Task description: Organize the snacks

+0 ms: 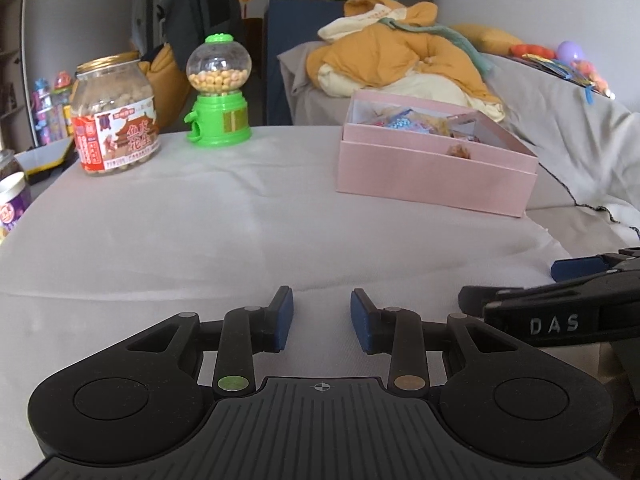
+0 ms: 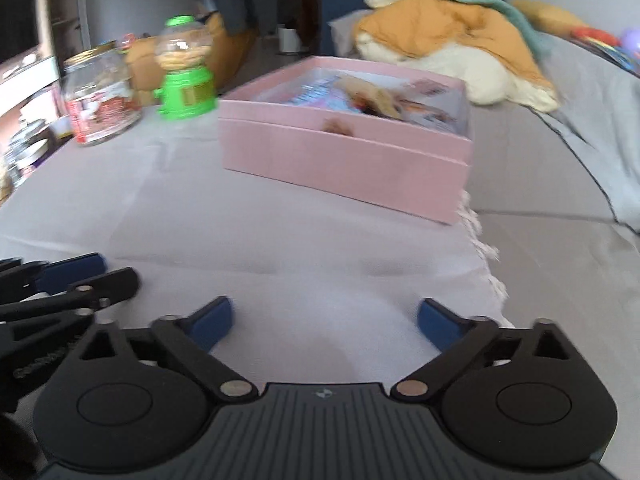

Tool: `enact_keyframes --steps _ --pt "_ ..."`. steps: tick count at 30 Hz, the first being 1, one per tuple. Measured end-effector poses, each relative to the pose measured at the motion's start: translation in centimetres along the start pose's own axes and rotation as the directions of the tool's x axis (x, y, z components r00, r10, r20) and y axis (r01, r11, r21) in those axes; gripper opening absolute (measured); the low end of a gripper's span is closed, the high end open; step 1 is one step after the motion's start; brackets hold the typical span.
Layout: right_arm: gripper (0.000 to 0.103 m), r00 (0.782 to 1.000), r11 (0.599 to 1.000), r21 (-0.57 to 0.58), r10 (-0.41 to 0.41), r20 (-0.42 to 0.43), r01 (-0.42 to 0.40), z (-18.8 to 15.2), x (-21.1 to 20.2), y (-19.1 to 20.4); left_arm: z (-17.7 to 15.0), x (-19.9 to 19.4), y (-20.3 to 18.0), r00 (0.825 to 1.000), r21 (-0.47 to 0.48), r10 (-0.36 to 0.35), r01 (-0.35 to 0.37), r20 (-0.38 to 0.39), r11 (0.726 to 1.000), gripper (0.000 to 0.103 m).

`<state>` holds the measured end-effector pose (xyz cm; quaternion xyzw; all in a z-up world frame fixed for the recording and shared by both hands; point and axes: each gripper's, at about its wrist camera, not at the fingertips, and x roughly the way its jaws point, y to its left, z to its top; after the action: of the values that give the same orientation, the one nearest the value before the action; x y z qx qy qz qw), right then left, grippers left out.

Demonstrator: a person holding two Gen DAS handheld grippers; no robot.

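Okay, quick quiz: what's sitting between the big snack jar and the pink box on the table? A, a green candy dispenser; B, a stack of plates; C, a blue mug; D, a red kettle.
A: the green candy dispenser, its clear globe partly filled with round tan snacks, stands on the table between the jar and the pink box.

The right wrist picture is blurry all over, so the label on the clear plastic jar with the red label cannot be read there. The snack packets inside the pink cardboard box are smeared, and the box wall hides their lower parts. In the left wrist picture, a small tub with a purple label is cut off by the left edge. The right gripper is cut off by the right edge, so only part of it shows.
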<state>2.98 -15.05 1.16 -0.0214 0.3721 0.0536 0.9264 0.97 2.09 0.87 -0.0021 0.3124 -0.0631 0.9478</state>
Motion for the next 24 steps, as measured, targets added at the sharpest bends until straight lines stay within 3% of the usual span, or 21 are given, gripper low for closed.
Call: enact_keyframes --steps 10,24 --pt "0.103 0.996 0.998 0.047 -0.036 0.079 0.032 -1.0 -0.1 -0.1 -0.1 -0.1 -0.7 1.000 0.025 0.017 -0.017 -0.002 1.000 0.038" --pt "0.103 0.996 0.998 0.048 -0.038 0.082 0.034 -1.1 -0.1 0.0 -0.1 0.0 -0.7 1.000 0.029 0.019 -0.019 -0.003 0.999 0.038"
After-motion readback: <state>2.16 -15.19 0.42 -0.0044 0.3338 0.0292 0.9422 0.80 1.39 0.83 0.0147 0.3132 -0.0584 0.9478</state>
